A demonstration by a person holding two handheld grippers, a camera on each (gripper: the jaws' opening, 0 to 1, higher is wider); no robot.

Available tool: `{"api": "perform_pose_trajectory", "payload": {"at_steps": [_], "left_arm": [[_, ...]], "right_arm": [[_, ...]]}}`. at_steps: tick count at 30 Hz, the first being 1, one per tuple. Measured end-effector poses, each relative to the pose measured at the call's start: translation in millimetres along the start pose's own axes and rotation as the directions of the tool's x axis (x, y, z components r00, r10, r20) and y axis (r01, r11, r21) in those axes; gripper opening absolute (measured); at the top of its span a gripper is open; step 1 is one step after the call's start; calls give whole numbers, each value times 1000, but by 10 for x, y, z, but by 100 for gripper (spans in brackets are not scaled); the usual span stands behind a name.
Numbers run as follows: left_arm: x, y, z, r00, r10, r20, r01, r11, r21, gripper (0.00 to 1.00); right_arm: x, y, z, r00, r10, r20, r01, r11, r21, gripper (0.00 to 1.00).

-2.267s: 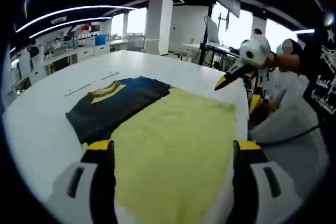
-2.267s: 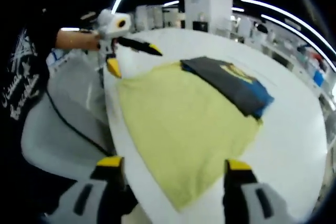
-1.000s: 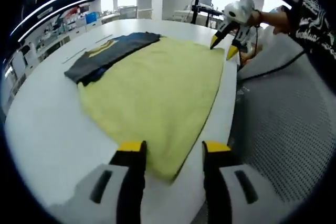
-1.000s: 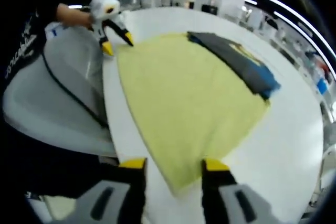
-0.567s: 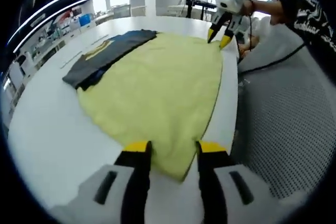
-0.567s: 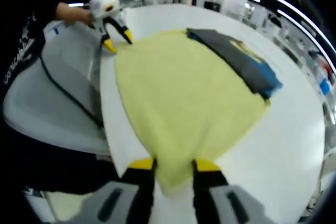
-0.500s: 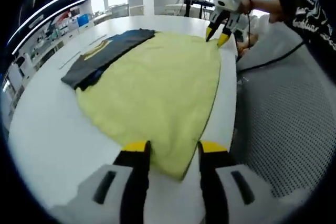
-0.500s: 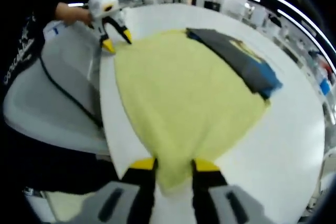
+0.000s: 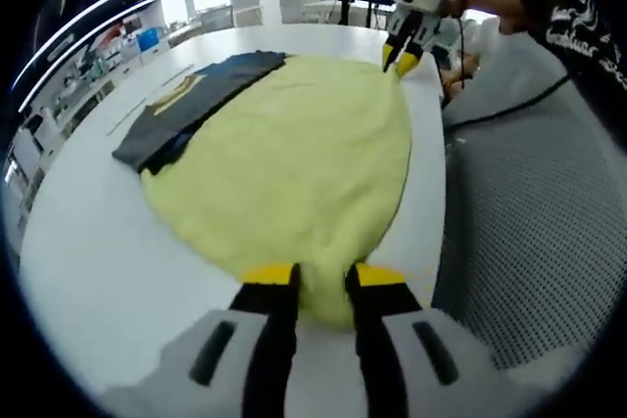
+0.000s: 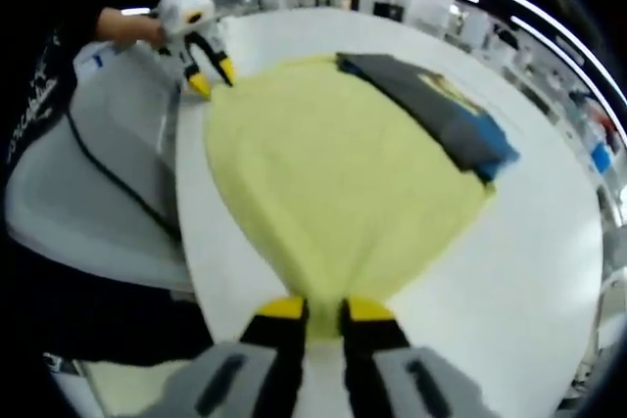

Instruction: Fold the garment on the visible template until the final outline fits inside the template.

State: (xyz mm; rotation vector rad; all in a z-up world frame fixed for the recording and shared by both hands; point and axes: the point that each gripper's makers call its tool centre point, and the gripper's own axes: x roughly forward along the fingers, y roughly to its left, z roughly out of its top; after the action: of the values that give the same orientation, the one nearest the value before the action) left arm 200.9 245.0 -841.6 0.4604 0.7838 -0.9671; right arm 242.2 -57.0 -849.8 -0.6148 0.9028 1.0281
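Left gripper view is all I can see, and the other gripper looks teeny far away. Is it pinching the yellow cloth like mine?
Observer: Yes. In the right gripper view the right gripper has its jaws close together, with a corner of the yellow cloth pinched between them.
Operator: What's behind my gripper? I can't see back there!
Observer: The right gripper view shows a hand holding the left gripper at the cloth's far corner.
Operator: Is anything hanging off it?
Observer: A dark cable runs from that gripper's side across the grey seat beside the table.
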Motion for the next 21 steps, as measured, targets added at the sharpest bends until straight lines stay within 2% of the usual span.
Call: {"api": "perform_pose_trajectory", "payload": {"at_steps": [2, 6, 13, 21], "left_arm": [[20, 3, 35, 1000, 8, 0, -8, 1000, -2, 7], [52, 10, 78, 1000, 21, -1, -21, 1000, -22, 2], [1, 11, 53, 999, 39, -17, -38, 999, 20, 1], [-147, -82, 89, 999, 50, -17, -50, 998, 33, 0]], "right_arm": [[-1, -18, 3, 1000, -4, 5, 4, 1000, 1, 6], [6, -32, 16, 1000, -9, 16, 9, 1000, 11, 2], [-34, -24, 4, 1000, -14, 28, 13, 1000, 19, 0], [-123, 141, -24, 999, 18, 43, -19, 999, 27, 0]]}}
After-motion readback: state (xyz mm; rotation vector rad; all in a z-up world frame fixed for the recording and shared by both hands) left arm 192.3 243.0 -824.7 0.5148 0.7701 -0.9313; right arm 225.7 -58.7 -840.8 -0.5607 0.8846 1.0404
